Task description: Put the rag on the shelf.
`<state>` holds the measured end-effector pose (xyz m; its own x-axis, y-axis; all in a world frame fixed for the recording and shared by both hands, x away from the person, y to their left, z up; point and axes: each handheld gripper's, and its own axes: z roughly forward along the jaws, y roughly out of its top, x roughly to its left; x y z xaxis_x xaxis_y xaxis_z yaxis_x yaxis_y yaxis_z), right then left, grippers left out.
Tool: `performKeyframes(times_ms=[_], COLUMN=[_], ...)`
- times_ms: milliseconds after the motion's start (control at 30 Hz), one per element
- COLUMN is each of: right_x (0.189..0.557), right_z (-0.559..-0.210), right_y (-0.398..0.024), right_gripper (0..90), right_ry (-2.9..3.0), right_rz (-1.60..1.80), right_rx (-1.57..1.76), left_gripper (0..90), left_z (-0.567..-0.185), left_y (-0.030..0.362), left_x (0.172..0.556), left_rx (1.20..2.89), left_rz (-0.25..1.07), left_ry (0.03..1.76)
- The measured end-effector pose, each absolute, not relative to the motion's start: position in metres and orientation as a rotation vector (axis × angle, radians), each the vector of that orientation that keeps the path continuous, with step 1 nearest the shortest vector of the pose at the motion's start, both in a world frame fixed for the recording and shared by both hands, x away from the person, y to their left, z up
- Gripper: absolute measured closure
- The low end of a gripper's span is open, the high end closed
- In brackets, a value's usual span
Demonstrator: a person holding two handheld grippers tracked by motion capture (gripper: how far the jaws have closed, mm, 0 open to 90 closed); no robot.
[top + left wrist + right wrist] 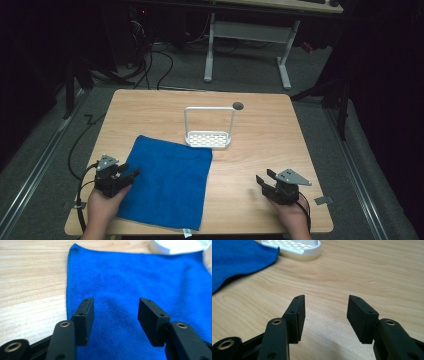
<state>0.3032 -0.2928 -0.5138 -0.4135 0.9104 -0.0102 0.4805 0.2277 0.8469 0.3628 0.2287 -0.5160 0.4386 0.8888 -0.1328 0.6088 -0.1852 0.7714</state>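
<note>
A blue cloth lies flat on the wooden table, reaching its front edge. My left gripper rests at the cloth's left edge, open, its jaws over the blue cloth with nothing between them. A white rack with a tall wire hoop and slotted base stands just beyond the cloth's far right corner. My right gripper sits near the front right of the table, open over bare wood. In the right gripper view the cloth and the rack's base lie ahead to the left.
A dark round hole marks the table near its far edge. Beyond the table stands a white desk frame on grey floor, with cables trailing at the left. A grey tag lies at the table's front right.
</note>
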Motion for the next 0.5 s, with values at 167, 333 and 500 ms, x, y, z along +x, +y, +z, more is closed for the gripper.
performKeyframes(times_ms=[167,333,500], right_x=[0.305,0.310,0.311], right_z=[-0.512,-0.512,-0.511], right_y=[-0.290,-0.289,-0.282], right_gripper=[49.0,48.9,52.0], right_ry=[1.989,1.999,2.029], right_rz=[1.080,1.071,1.083], right_rx=[1.254,1.268,1.247], left_gripper=[51.1,50.2,50.2], left_z=[-0.519,-0.518,-0.518], left_y=[0.226,0.228,0.232], left_x=[0.365,0.364,0.363], left_rx=[1.926,1.927,1.891], left_rz=[0.449,0.456,0.447], left_ry=[1.261,1.254,1.263])
